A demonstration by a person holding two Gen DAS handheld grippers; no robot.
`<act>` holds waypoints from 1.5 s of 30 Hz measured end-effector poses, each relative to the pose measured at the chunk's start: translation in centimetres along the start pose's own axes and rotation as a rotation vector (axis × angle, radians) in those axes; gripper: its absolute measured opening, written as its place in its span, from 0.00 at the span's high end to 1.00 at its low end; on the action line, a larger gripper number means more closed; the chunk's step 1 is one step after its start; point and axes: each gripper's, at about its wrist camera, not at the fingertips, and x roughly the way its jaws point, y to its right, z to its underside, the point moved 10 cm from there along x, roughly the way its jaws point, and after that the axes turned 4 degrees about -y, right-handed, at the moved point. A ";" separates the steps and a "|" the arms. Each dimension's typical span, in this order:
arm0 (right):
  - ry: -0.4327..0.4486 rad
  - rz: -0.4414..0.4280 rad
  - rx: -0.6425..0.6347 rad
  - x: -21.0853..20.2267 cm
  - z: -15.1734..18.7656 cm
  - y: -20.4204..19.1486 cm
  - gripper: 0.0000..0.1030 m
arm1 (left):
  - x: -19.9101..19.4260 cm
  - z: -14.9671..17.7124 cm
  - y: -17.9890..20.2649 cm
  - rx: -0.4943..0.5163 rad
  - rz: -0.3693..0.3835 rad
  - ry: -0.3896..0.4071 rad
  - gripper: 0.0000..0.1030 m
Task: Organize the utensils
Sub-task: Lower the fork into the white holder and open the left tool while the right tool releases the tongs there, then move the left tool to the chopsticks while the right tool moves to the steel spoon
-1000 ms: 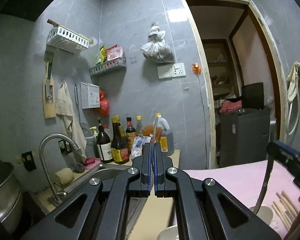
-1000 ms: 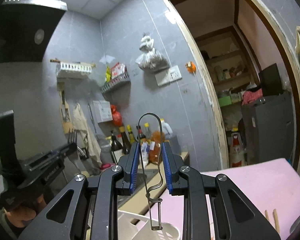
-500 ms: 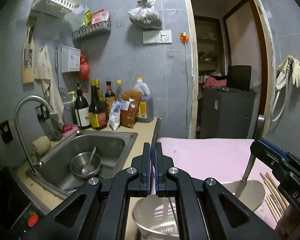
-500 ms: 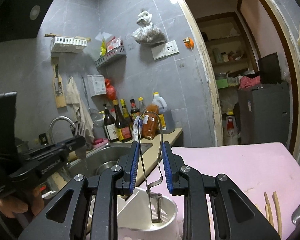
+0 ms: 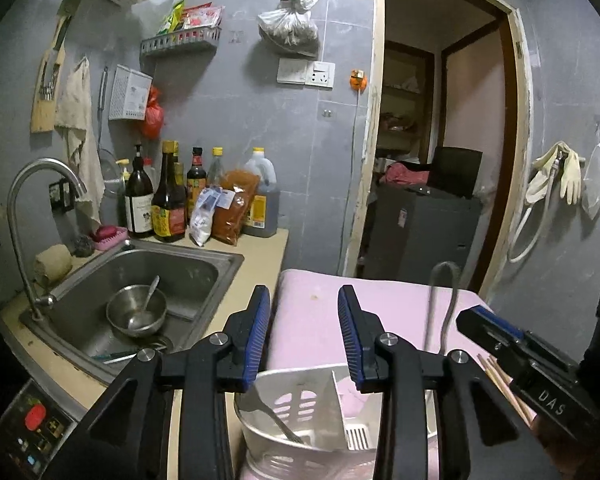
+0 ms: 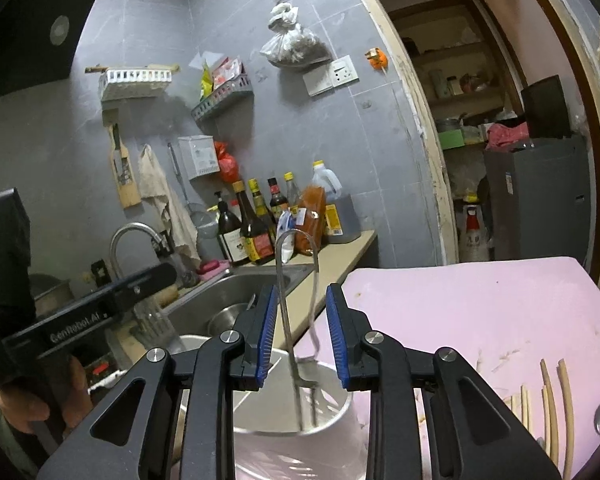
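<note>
A white plastic utensil holder [image 5: 296,412] with a divider stands on the pink mat, right below both grippers; it also shows in the right wrist view [image 6: 268,392]. A metal fork [image 5: 272,416] lies in its left compartment. My left gripper [image 5: 304,332] is open and empty above it. A looped wire utensil [image 6: 296,320] stands in the holder, between the fingers of my right gripper [image 6: 300,328], which is open with gaps on both sides. Its loop also shows in the left wrist view [image 5: 444,300].
Several chopsticks [image 6: 552,400] lie on the pink mat [image 6: 480,312] to the right. A steel sink [image 5: 140,292] with a bowl and spoon is to the left, with a tap [image 5: 24,216]. Bottles [image 5: 168,200] line the back wall.
My left gripper has opened and let the fork drop into the holder. My right gripper has opened wider and the wire utensil has sunk lower into the holder.
</note>
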 end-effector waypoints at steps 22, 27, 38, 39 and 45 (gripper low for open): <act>0.188 0.292 -0.145 -12.8 -4.2 5.3 0.16 | -4.7 -1.0 9.4 -0.023 0.173 0.093 0.19; 0.221 0.396 -0.187 -17.0 -4.1 7.7 0.00 | -5.4 -0.2 13.4 0.005 0.224 0.111 0.05; 0.129 0.545 -0.166 -20.8 -0.9 14.4 0.00 | -3.2 4.8 20.1 0.135 0.289 -0.046 0.05; 0.113 0.551 -0.158 -20.7 -0.6 14.9 0.00 | -2.9 5.4 20.6 0.146 0.296 -0.069 0.05; -0.041 0.569 -0.082 -19.3 2.7 18.9 0.00 | -1.2 8.8 23.0 0.219 0.296 -0.171 0.05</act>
